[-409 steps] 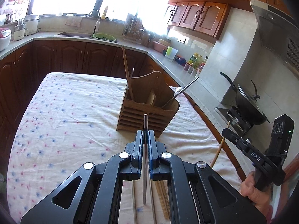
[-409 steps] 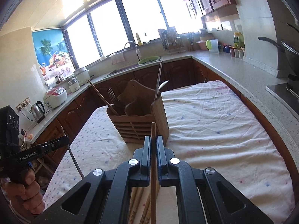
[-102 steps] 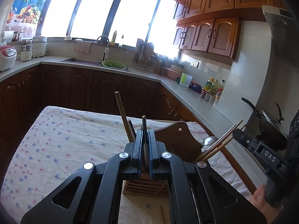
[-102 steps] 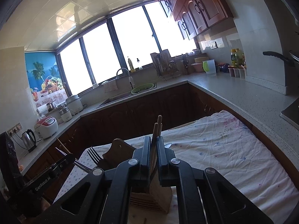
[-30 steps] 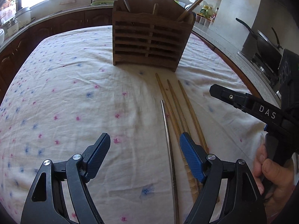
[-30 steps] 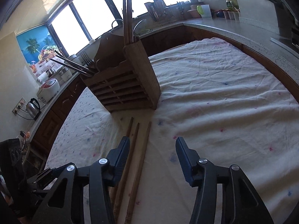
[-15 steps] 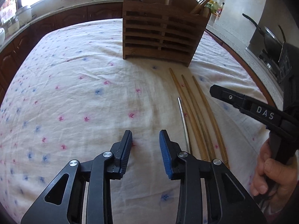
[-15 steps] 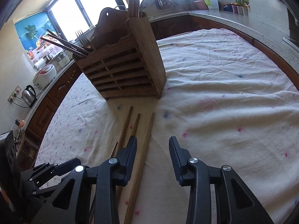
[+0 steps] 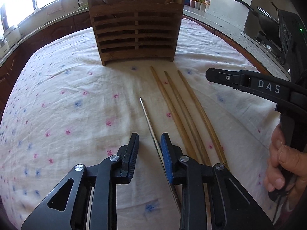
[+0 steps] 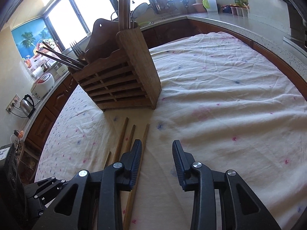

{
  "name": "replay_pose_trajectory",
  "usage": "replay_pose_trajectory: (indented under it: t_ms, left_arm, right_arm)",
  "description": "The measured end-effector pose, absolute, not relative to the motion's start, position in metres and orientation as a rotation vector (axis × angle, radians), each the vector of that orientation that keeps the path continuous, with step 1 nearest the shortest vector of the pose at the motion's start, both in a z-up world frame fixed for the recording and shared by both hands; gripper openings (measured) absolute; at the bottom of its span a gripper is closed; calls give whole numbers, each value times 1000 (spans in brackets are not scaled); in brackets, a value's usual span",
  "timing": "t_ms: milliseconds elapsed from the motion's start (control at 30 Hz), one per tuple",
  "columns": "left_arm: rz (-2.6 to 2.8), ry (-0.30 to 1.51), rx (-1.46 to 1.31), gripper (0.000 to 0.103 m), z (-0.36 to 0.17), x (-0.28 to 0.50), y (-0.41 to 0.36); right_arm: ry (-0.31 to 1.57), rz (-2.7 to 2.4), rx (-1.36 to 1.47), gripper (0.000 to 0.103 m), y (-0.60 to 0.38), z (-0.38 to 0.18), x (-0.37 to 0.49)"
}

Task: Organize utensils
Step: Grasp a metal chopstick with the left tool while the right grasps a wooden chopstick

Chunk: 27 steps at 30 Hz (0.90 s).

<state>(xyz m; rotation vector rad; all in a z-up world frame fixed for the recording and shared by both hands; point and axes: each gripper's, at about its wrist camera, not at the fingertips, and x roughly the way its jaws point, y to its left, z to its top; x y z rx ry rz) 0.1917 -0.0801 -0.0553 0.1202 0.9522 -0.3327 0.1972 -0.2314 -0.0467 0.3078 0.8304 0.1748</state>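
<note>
A: Nearest in the left wrist view, what does the left gripper (image 9: 148, 143) show?

B: Its fingers have just been closing and stand a little apart. The metal chopstick (image 9: 151, 129) lies between them, close along the right pad; whether that pad touches it cannot be told. Its long axis runs from 6 o'clock toward 12, the free tip pointing at the holder.

A: And at 3 o'clock of it?

B: Three wooden chopsticks (image 9: 180, 111) lie flat on the cloth-covered surface (image 9: 57, 99), side by side and roughly parallel to the metal one, tips toward 12 o'clock. Further toward 3 o'clock, a hand (image 9: 285, 164) holds the right gripper.

A: The right gripper (image 10: 157, 153), in its own view?

B: Its fingers have also been closing and stand apart, with only cloth between them. The rightmost wooden stick passes under the left finger.

A: Farthest away?

B: At 12 o'clock the slatted wooden holder (image 9: 134, 34) stands upright, just beyond the stick tips. In the right wrist view, forks (image 10: 76, 48) and dark sticks lean out toward 9 o'clock, and more sticks rise near-vertical from its right end.
</note>
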Motion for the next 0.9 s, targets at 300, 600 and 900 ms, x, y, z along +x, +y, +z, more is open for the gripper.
replay_pose_trajectory:
  t_ms: [300,600,900]
  left_arm:
    - [-256,984,-41,22,-54,212,-13]
    - [-187,1010,-94,26,-56,237,-11]
    - [-196,953,58,16,-59,243,-44]
  right_arm:
    - [850,210,253,33,-214,-50,204]
    - [913,180,118,30,-189,-64,235]
    - [907,160,-27,24,-172,-67,237]
